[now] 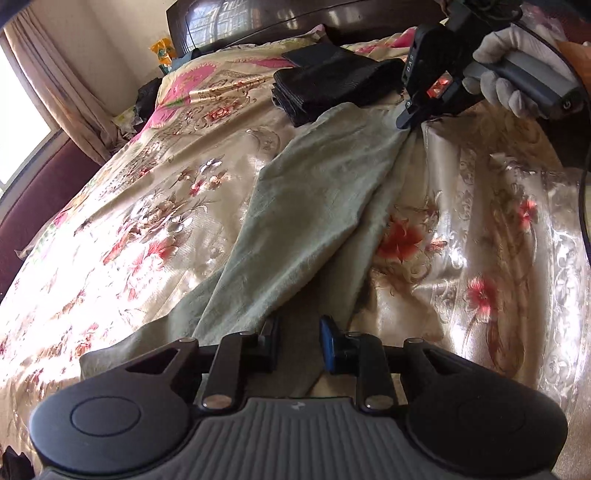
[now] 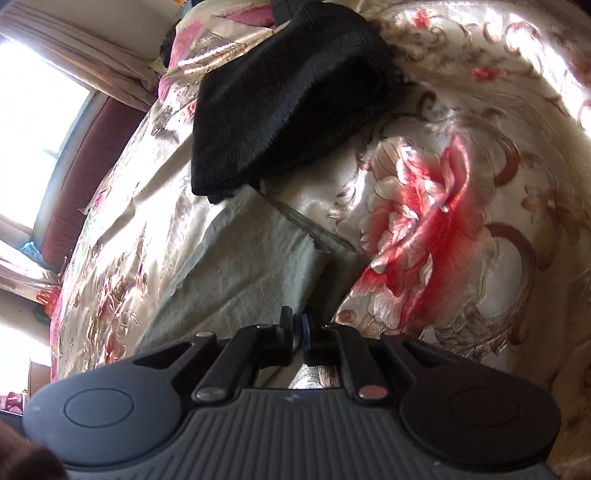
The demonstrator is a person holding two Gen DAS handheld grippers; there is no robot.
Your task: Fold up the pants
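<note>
Pale grey-green pants (image 1: pixel 306 206) lie stretched along the floral bedspread, from my left gripper up to my right one. My left gripper (image 1: pixel 298 345) is open, its jaws apart with the near end of the pants lying between and under them. My right gripper (image 1: pixel 406 120), held by a gloved hand, is shut on the far end of the pants, pinching the cloth. In the right wrist view the pants (image 2: pixel 236 273) run up from the closed right gripper (image 2: pixel 295 330), the fabric caught between them.
A stack of folded black garments (image 1: pixel 328 86) lies on the bed just beyond the pants, also in the right wrist view (image 2: pixel 280 103). The shiny floral bedspread (image 1: pixel 147 221) covers the bed. A dark wooden headboard (image 1: pixel 295 18) stands behind; curtains and a window (image 1: pixel 22 110) are on the left.
</note>
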